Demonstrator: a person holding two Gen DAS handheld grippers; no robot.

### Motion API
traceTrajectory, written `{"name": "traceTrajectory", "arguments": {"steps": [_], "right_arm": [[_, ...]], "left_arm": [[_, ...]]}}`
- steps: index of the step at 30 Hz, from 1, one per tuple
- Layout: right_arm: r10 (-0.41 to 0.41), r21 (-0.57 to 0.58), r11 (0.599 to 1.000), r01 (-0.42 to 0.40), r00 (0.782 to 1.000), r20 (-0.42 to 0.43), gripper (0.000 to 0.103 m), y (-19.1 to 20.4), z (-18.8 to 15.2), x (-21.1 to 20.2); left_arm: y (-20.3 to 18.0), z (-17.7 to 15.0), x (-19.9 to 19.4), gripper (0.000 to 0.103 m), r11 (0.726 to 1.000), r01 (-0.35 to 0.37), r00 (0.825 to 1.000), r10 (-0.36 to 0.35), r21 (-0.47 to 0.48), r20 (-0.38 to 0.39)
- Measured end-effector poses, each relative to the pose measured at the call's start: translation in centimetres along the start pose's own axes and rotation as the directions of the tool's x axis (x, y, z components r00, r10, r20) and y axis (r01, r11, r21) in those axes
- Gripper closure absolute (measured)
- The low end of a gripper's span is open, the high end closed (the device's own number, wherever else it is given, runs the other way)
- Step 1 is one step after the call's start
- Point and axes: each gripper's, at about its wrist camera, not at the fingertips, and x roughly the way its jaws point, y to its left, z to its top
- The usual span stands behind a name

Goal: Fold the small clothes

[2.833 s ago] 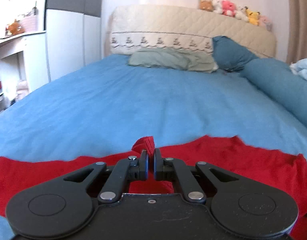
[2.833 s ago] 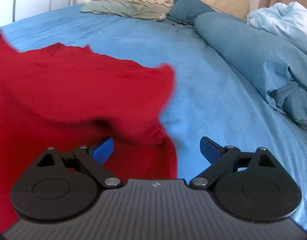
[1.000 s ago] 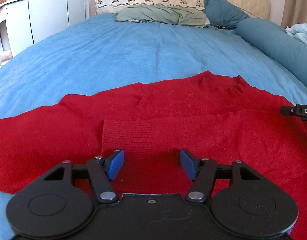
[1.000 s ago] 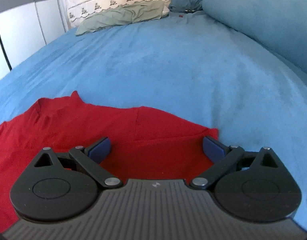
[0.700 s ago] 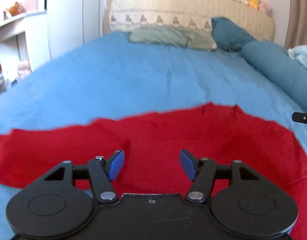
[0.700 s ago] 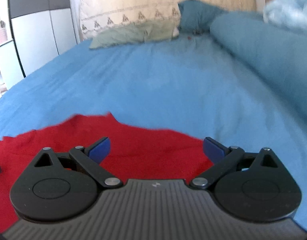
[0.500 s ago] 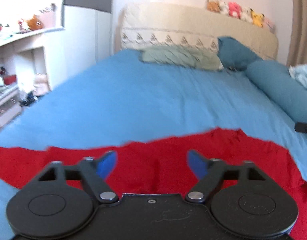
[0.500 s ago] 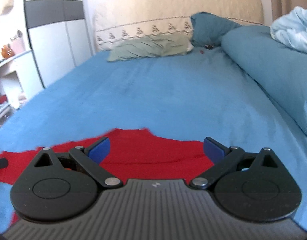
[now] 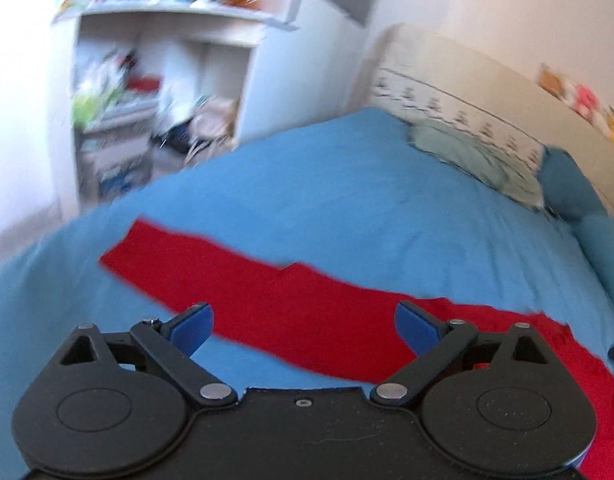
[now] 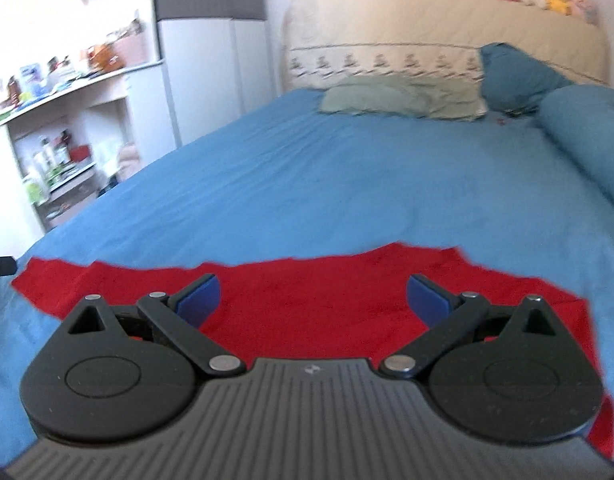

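red garment [image 10: 327,300] flat on blue bedsheet [image 10: 327,184], both claws wide

Left gripper [image 9: 303,324] spread wide, nothing between its blue pads; red garment [image 9: 307,312] flat across the blue bed [image 9: 347,192]; blurred shelves [image 9: 147,100] beyond the bed's left edge.

Beyond the red garment [image 10: 327,292] the blue bed [image 10: 347,184] lies bare up to the green pillow [image 10: 403,98], with a rolled duvet [image 10: 587,132] crowding its right side.
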Motion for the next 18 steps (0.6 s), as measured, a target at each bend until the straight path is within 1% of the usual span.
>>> {"name": "traceTrajectory", "arguments": {"steps": [2,4,6,7,9,11,12,14,16,17,18], "right_arm": [[0.010,-0.018,1.000,-0.010,1.000,-0.019,0.000,1.6,-1.0,1.0],[0.017,-0.031,0.999,-0.019,0.999,-0.039,0.000,2.9,-2.2,1.9],[0.027,-0.042,0.999,-0.029,0.998,-0.060,0.000,3.7,-3.2,3.1],[0.030,-0.047,0.998,-0.033,0.997,-0.066,0.000,4.1,-3.6,3.5],[0.027,-0.068,0.997,-0.032,0.997,-0.076,0.000,4.5,-4.3,4.2],[0.017,-0.092,0.995,-0.025,0.997,-0.081,0.000,4.7,-4.7,4.6],[0.016,-0.100,0.995,-0.024,0.997,-0.082,0.000,4.7,-5.0,5.0],[0.014,-0.101,0.995,-0.022,0.996,-0.087,0.000,4.6,-5.5,5.6],[0.013,-0.091,0.996,-0.022,0.996,-0.091,0.000,4.2,-5.8,6.1],[0.011,-0.083,0.996,-0.019,0.996,-0.093,0.000,4.1,-5.9,6.3],[0.011,-0.072,0.997,-0.018,0.995,-0.095,0.000,3.9,-6.0,6.5]], "left_arm": [[2.1,-0.4,1.4,0.006,0.998,-0.003,1.000,0.001,-0.069,-0.018],[4.1,-1.0,2.8,0.010,0.992,-0.021,0.999,0.017,-0.127,-0.031],[5.7,-1.3,4.3,0.020,0.984,-0.037,0.999,0.030,-0.172,-0.045],[6.4,-1.4,5.0,0.024,0.980,-0.041,0.998,0.032,-0.193,-0.051],[7.8,-1.5,6.3,0.037,0.971,-0.061,0.997,0.047,-0.233,-0.065],[8.6,-1.5,7.5,0.043,0.958,-0.089,0.994,0.070,-0.271,-0.078],[8.9,-1.5,7.7,0.043,0.953,-0.092,0.995,0.076,-0.290,-0.065],[8.7,-1.1,8.2,0.045,0.953,-0.098,0.995,0.088,-0.287,-0.048],[8.4,-0.7,8.9,0.052,0.953,-0.129,0.992,0.122,-0.274,-0.043],[8.6,-0.4,9.4,0.061,0.950,-0.145,0.989,0.140,-0.277,-0.038],[8.8,-0.2,9.7,0.076,0.947,-0.156,0.988,0.152,-0.280,-0.036]]}}
